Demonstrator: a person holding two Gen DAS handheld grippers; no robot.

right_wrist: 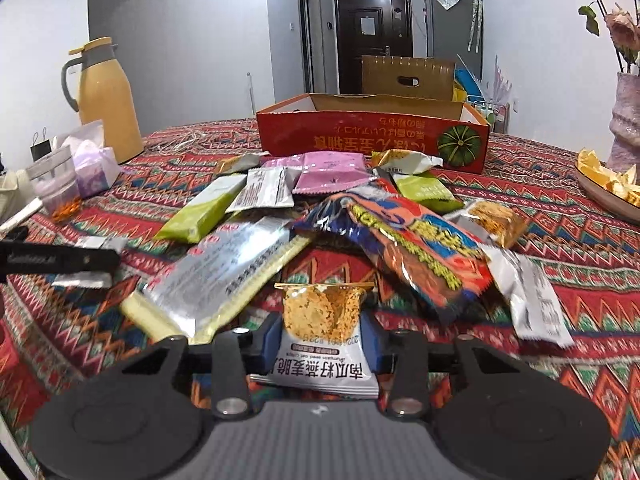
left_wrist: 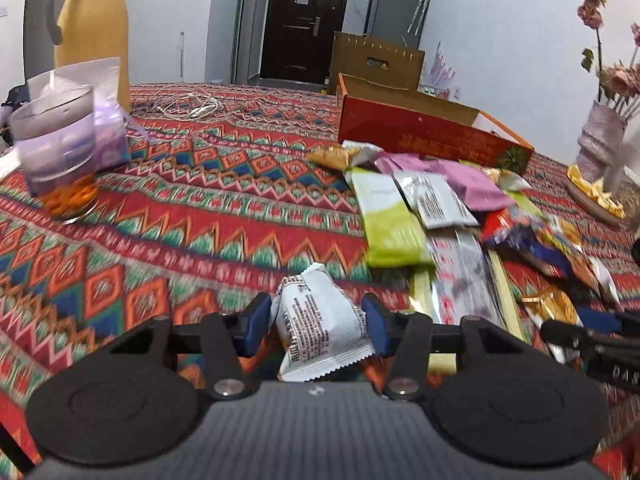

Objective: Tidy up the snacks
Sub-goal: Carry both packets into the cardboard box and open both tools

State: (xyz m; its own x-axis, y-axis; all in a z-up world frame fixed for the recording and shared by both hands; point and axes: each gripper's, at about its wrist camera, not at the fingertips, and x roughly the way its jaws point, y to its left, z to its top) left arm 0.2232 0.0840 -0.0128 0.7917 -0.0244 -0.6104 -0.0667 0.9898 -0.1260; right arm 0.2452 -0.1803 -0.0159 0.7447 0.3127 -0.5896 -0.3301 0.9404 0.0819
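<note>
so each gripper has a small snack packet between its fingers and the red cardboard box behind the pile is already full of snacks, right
Not quite. The left gripper does hold a white packet, and the right gripper an oat crisp packet. But the red cardboard box shows only bare inner walls above its rim in the right wrist view, so it is not full; its floor is hidden. The snacks still lie in the pile on the tablecloth.

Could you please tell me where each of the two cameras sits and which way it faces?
Left wrist view: rides the left gripper, looking forward and downward along its blue-padded fingers, which hold a white printed snack packet over the red patterned tablecloth.
Right wrist view: rides the right gripper, facing the snack pile, shut on a clear-windowed oat crisp packet.
Shared: red cardboard box with a pumpkin picture, yellow thermos jug, dark door.
</note>
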